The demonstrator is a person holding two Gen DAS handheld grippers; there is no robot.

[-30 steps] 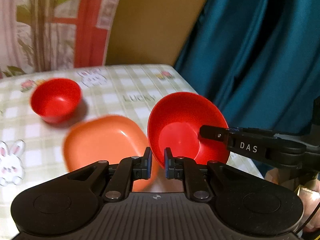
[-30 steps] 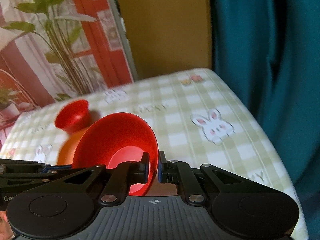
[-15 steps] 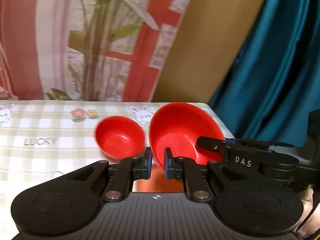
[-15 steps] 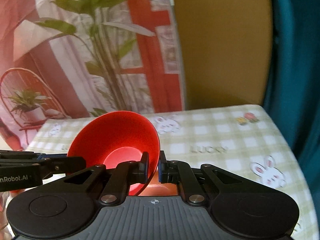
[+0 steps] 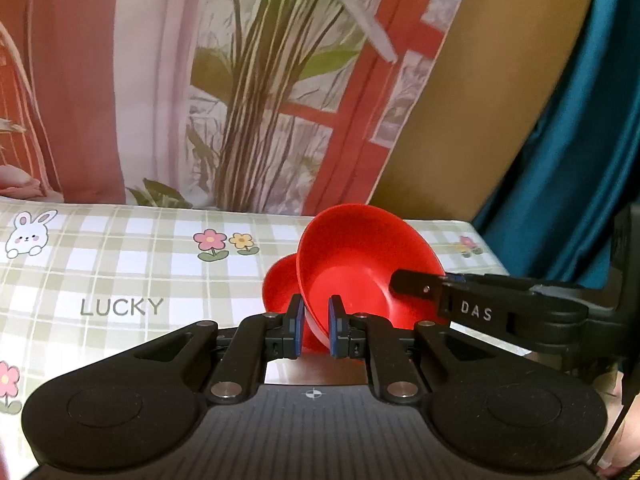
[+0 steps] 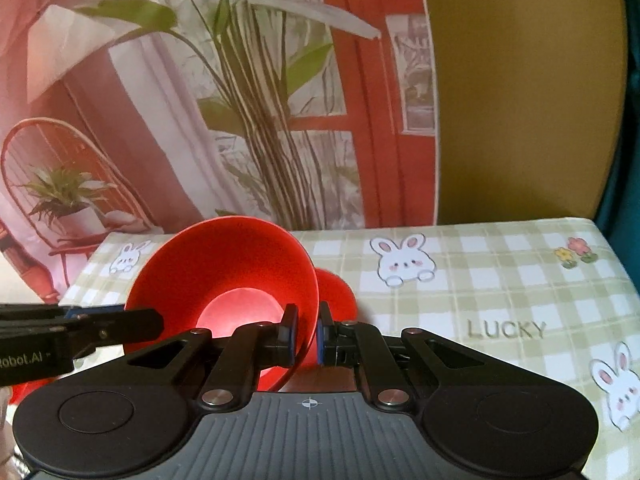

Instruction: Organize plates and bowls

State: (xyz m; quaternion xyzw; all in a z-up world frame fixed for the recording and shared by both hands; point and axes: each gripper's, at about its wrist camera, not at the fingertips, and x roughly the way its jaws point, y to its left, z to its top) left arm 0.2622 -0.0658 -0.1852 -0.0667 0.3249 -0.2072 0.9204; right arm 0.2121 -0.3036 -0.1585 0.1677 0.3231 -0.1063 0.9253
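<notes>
Two grippers share one large red bowl (image 5: 360,264), each clamped on an opposite side of its rim. We have the left gripper (image 5: 314,330) with its fingers pinched on the near-left rim, wall between the blue pads; the right gripper (image 6: 306,338) is shut the same way on the other side. Each gripper shows in the other's view as a black bar reaching to the rim. The bowl is tilted, mouth toward the cameras, and seems to be held off the counter (image 5: 120,264) — contact underneath is hidden from us.

Just behind it sits a smaller red bowl (image 5: 280,284), mostly covered by the big one; in the right wrist view only its edge peeks out (image 6: 338,292).

Our judgement: the step in hand is carrying the large bowl over to the small one, to group or nest them. The next move calls for levelling the bowl, both hands lowering evenly, then releasing both sides together — an uneven release could tip it or knock the small bowl.

Surface: a green-checked cloth with rabbits, flowers and the word LUCKY. Beyond it, a printed backdrop (image 6: 200,100) of a plant, red window frame and wicker chair, a mustard panel, and a teal curtain (image 5: 580,140) at right.
</notes>
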